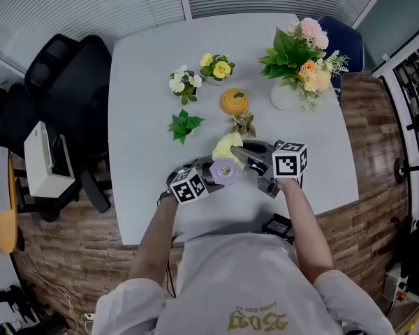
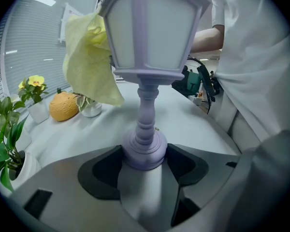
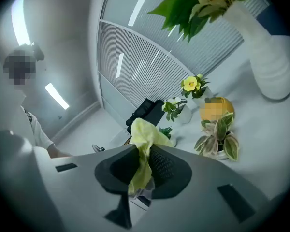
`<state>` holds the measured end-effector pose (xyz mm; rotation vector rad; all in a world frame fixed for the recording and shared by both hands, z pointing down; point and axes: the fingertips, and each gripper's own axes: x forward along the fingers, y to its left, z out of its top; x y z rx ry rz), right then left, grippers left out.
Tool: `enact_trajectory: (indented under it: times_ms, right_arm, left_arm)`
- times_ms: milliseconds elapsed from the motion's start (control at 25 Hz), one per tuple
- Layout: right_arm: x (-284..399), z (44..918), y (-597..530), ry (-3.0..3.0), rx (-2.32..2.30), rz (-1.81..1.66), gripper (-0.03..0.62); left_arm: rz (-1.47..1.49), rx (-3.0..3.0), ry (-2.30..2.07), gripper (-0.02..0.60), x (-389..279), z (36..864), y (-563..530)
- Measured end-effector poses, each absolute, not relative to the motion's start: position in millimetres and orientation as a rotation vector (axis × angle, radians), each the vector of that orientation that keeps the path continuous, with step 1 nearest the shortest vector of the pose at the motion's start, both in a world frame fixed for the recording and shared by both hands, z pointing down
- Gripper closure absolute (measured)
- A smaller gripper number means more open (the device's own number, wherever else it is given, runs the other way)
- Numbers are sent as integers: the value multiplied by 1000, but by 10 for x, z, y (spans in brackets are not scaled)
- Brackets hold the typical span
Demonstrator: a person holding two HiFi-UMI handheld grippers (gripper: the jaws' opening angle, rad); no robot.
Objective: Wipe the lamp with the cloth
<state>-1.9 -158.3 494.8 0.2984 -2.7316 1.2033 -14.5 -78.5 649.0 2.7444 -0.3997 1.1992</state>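
Note:
A lilac lantern-shaped lamp (image 2: 152, 37) stands upright, and my left gripper (image 2: 144, 164) is shut on its round base. From the head view the lamp's top (image 1: 225, 170) shows near the table's front edge, with the left gripper (image 1: 202, 180) just left of it. A pale yellow cloth (image 3: 144, 144) is pinched in my right gripper (image 3: 146, 167), which is shut on it. The cloth (image 2: 89, 59) hangs against the left side of the lamp's shade. In the head view the cloth (image 1: 226, 147) lies just beyond the lamp, with the right gripper (image 1: 246, 153) at its right.
On the white table (image 1: 146, 75) stand an orange fruit-shaped ornament (image 1: 234, 100), a small variegated plant (image 1: 244, 124), a green plant (image 1: 184, 125), two small flower pots (image 1: 184, 82), and a large bouquet in a white vase (image 1: 300, 58). A black chair (image 1: 63, 82) stands left of the table.

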Motion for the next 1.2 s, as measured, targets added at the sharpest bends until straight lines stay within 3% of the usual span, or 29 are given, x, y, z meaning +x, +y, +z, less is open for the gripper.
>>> enact_trajectory:
  times_ms: [480, 1200]
  right_arm:
    - [-117, 5113, -1485, -2701, 134, 1418, 526]
    - [-165, 5458, -1401, -2559, 128, 1302, 528]
  left_arm:
    - [1203, 2731, -400, 282, -142, 6500, -787]
    - [1204, 2726, -394, 282, -143, 6501, -794]
